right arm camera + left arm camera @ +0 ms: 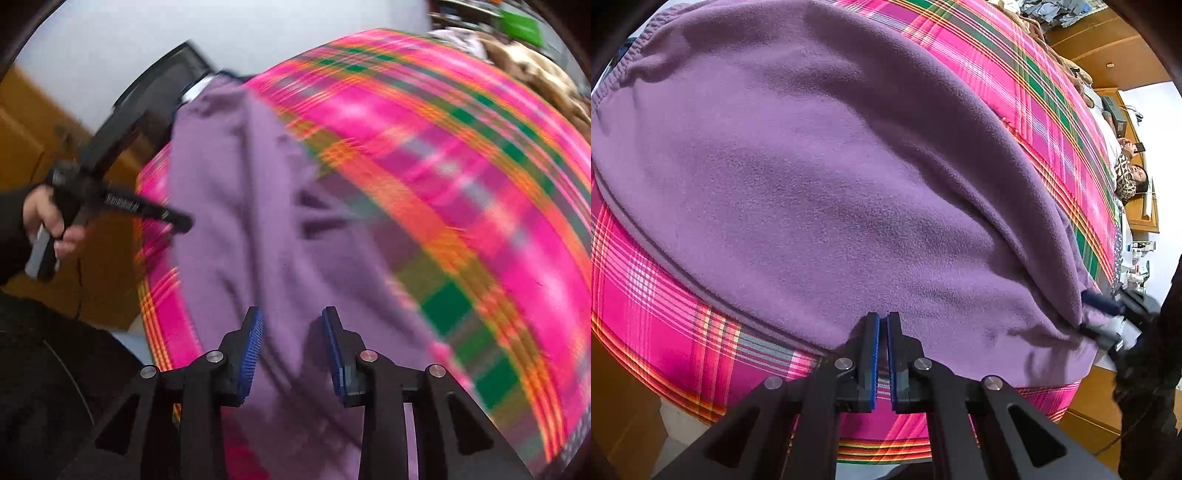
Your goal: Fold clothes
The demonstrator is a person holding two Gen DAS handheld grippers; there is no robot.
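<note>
A: Across the near part of the bed, what lies there?

B: A purple fleece garment (pixel 820 177), spread flat on the pink plaid bedspread (pixel 1015 74), its lower hem along the bed's near edge and its gathered waistband toward the far left corner.

A: And the left gripper (pixel 882 321)?

B: Its blue pads are almost together, pinching the fleece's hem at the near edge. A thin fold of cloth runs up between them.

A: The right gripper (pixel 291 325)?

B: Parted to about half its reach, above the fleece (pixel 236 229) near the bed's edge. Cloth shows through the gap, but the pads (pixel 251 350) press on nothing. That view is smeared by motion.

A: Anything else?

B: In the right wrist view a hand (pixel 51 218) in a dark sleeve holds the left tool's handle beyond the bed's edge. In the left wrist view, a person (pixel 1130 173) reclines at the far right, by wooden furniture (pixel 1108 55).
</note>
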